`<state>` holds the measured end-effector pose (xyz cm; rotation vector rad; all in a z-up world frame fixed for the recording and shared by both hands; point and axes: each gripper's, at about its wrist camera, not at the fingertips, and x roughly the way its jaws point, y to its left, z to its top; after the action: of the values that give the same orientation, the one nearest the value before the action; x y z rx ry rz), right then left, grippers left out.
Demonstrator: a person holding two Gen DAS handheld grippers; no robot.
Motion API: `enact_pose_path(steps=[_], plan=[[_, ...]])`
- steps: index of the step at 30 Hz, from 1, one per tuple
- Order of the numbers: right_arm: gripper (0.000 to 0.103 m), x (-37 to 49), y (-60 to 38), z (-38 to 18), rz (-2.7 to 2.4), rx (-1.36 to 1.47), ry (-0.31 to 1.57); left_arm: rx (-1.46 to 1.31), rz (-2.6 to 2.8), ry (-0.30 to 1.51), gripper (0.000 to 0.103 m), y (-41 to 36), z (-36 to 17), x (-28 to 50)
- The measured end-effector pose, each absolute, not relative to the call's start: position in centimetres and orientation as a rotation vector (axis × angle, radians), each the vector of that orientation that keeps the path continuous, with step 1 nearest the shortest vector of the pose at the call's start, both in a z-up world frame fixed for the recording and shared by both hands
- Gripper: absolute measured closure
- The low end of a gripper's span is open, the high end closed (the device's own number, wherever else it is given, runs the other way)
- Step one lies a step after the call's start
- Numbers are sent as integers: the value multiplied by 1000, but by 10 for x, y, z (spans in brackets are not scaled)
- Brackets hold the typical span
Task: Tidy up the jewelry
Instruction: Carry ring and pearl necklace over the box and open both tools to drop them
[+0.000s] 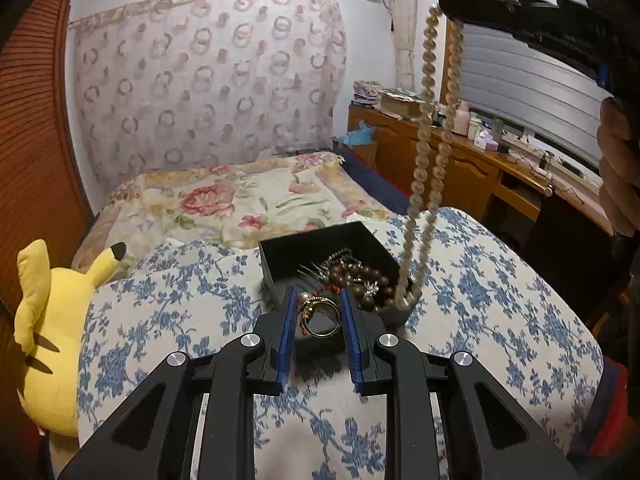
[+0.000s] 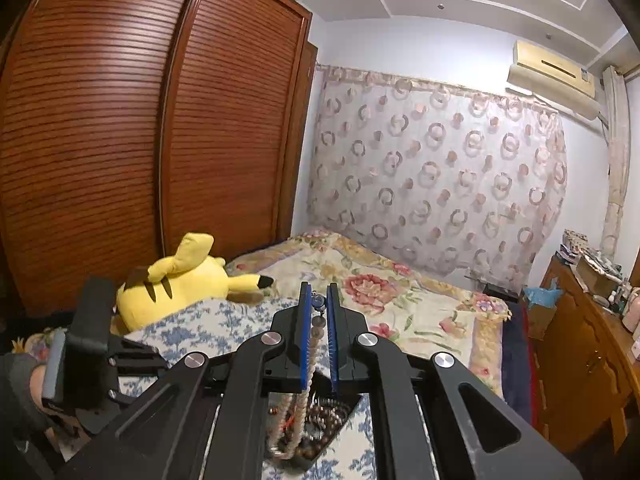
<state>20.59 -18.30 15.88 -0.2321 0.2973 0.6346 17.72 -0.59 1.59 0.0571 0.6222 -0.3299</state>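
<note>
Left wrist view: bed (image 1: 240,200) with a floral quilt ahead of the left gripper (image 1: 320,312), a blue-flowered cushion (image 1: 500,300) under it, a desk (image 1: 480,160) off to the right below window blinds. It also catches the right gripper (image 1: 520,16) up high at top right, with the hand (image 1: 616,168) behind it. The right wrist view gives none of that height; it shows a louvred wardrobe (image 2: 140,140), a wall AC unit (image 2: 552,76), and the back of the left gripper (image 2: 92,352) at lower left.

Yellow plush toy (image 1: 52,340) lies left of the left gripper.

Black box (image 1: 288,252) sits open on the cushion just past the left fingertips, holding dark brown beads (image 1: 360,280) and tangled metal pieces.

Pale bead necklace (image 1: 428,140): long doubled strand, hanging straight down from the right gripper, its lower end still in the near right corner of the box. In the right view the strand (image 2: 316,328) runs between the blue pads and down into the box (image 2: 320,428) below.

Right gripper (image 2: 319,300): nearly closed, pinching the necklace.

Left gripper: narrow gap, pads clamped on a set of gold bangles (image 1: 320,316), held at the near edge of the box.
</note>
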Motion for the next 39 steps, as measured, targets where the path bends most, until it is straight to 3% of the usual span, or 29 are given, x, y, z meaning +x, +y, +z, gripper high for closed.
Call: enact_pose_path(steps=[20, 31, 32, 34, 35, 39], plan=[[94, 289, -155, 127, 716, -196, 402, 37, -332, 687, 82, -5, -4, 230], [93, 310, -159, 40, 726, -180, 619, 46, -330, 698, 82, -10, -10, 245], [93, 310, -159, 36, 728, -181, 628, 47, -330, 700, 82, -10, -11, 246], [73, 307, -164, 28, 722, -176, 642, 49, -331, 703, 82, -12, -12, 249], [70, 306, -166, 26, 721, -170, 645, 50, -332, 704, 82, -14, -13, 250], [69, 301, -179, 16, 702, -156, 659, 58, -336, 706, 82, -19, -14, 254]])
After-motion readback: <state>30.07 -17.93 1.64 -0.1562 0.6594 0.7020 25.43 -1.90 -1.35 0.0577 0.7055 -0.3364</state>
